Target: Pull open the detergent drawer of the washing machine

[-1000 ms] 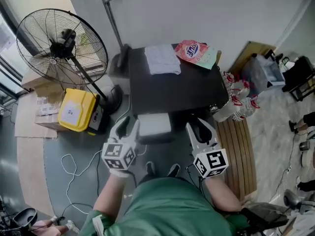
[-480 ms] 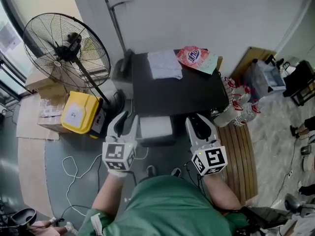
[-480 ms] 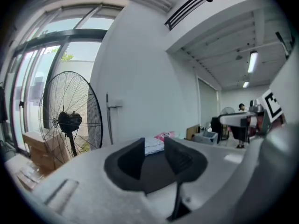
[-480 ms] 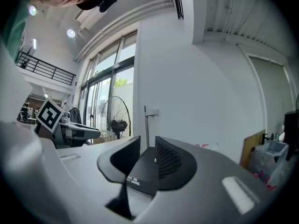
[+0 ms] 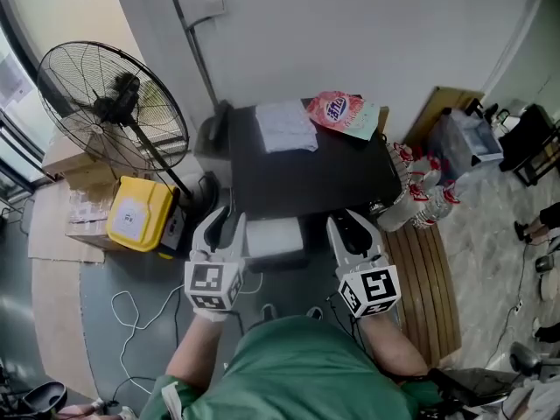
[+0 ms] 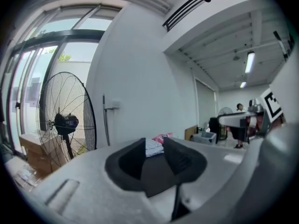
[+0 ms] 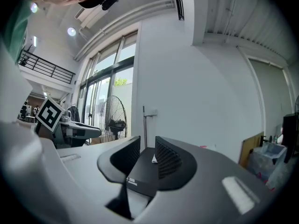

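A: Grippers?
B: Left gripper [image 5: 220, 227] and right gripper [image 5: 354, 228] are both part open and empty, jaws just been closing a bit.
A: Drawer?
B: White detergent drawer [image 5: 274, 235] juts from the washing machine [image 5: 306, 173] front, frame centre, between them. Looks out already. For more, grip the front lip and pull straight.
A: Hidden?
B: Front panel and handle, unseen from above.

Washer [image 5: 306, 173]: head view shows only the black top, front panel hidden under it. White block [image 5: 276, 234] at its 6 o'clock edge, can't tell if it's the drawer. Pink bag [image 5: 337, 110] at 12: print too small to read. Black rack [image 5: 534, 134] at 3 cut by pic edge. Green shirt [image 5: 297, 374] at 6 hides most of the shoes. Left gripper view: far person [image 6: 240, 125] at 3 too small to make out. Fan [image 6: 65, 120] at 9, foot hidden.
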Demonstrator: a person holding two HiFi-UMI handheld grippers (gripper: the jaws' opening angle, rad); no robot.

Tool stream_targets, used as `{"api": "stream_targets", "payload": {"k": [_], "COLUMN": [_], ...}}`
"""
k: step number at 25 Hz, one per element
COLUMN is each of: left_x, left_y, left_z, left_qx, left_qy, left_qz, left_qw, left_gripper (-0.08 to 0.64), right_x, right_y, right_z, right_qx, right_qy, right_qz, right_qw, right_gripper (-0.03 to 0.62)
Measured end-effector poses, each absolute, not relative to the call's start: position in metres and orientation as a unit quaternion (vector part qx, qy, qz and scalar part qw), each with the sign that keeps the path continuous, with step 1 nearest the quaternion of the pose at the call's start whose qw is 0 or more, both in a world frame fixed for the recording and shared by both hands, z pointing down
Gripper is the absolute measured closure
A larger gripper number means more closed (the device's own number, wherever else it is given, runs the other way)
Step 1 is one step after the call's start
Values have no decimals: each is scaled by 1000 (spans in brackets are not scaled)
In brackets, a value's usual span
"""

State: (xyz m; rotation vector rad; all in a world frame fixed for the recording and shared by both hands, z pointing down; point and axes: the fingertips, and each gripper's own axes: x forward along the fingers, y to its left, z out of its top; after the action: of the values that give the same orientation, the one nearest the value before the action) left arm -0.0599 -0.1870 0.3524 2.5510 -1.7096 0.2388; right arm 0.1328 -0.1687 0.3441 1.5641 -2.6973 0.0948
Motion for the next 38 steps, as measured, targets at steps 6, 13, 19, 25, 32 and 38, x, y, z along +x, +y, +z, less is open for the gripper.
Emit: {"api": "stream_targets", "payload": {"k": [6,13,19,25,32,38], "left_x": [-61,-61,-65,-67,-68,-68], "left_y": [-193,-195,-197,-198,-197,-197], "left_z": [360,369,370,373,377,376], "left_qx": [828,830,828,827,825,825], "left_qy": [-553,-549,-551,-552,-554,-553], "left_qz": [83,91,92,92,94,94], "left_qw": [38,48,50,57,62,65], "left_gripper": [448,448,451,453,456,456], "right_x": [130,125,118,119,122,121], "right_y": [-174,-176,-176,-176,-175,-174], "right_z": [344,351,351,351,354,350], "right_qx": [502,489,481,484,484,483], "right_qy": [-864,-872,-876,-875,-874,-875], "right_qz": [30,28,25,27,32,23], "right_qw": [3,11,12,13,13,8], "right_gripper": [492,492,492,492,492,499]}}
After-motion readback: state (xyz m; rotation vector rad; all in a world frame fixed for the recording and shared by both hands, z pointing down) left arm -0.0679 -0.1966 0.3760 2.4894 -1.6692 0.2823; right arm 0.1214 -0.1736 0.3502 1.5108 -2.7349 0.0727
